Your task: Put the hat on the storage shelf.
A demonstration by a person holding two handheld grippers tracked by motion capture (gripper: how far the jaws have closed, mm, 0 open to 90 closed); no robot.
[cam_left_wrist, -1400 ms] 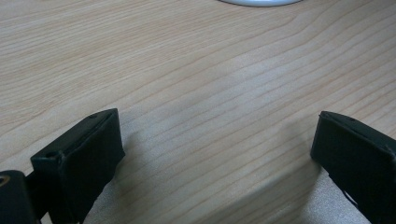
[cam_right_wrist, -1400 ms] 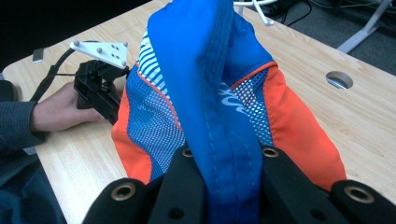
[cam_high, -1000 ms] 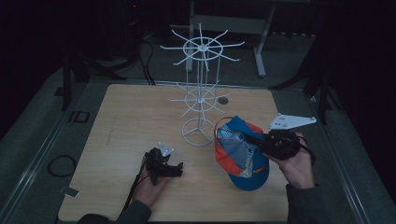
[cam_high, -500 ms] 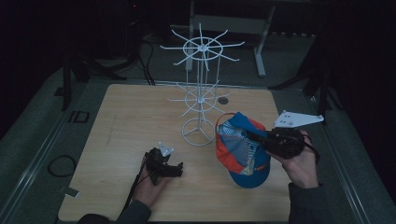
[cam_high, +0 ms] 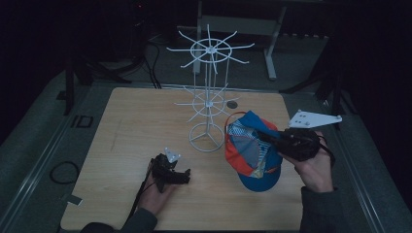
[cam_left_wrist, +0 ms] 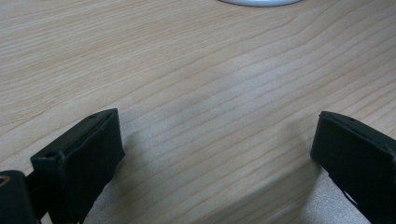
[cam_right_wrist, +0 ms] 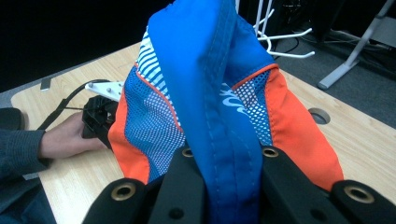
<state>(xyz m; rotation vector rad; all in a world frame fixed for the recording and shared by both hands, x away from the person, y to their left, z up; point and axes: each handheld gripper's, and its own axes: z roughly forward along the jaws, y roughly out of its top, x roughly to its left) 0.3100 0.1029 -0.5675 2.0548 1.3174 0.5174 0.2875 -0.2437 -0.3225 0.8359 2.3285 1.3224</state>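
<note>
Left gripper [cam_high: 171, 171]: rests on the wooden table [cam_high: 126, 126] near its front edge, held in the person's left hand [cam_high: 158, 194]; jaws spread wide over bare wood, nothing between them.

White wire display rack [cam_high: 208, 99]: upright at table centre, round base just beyond the left gripper.

Baseball cap [cam_high: 250, 150]: blue, orange and white mesh, held up just right of the rack's base.

Right gripper [cam_high: 272, 138]: in the right hand [cam_high: 313, 167]; jaws pinched on a blue fold of the cap.
</note>
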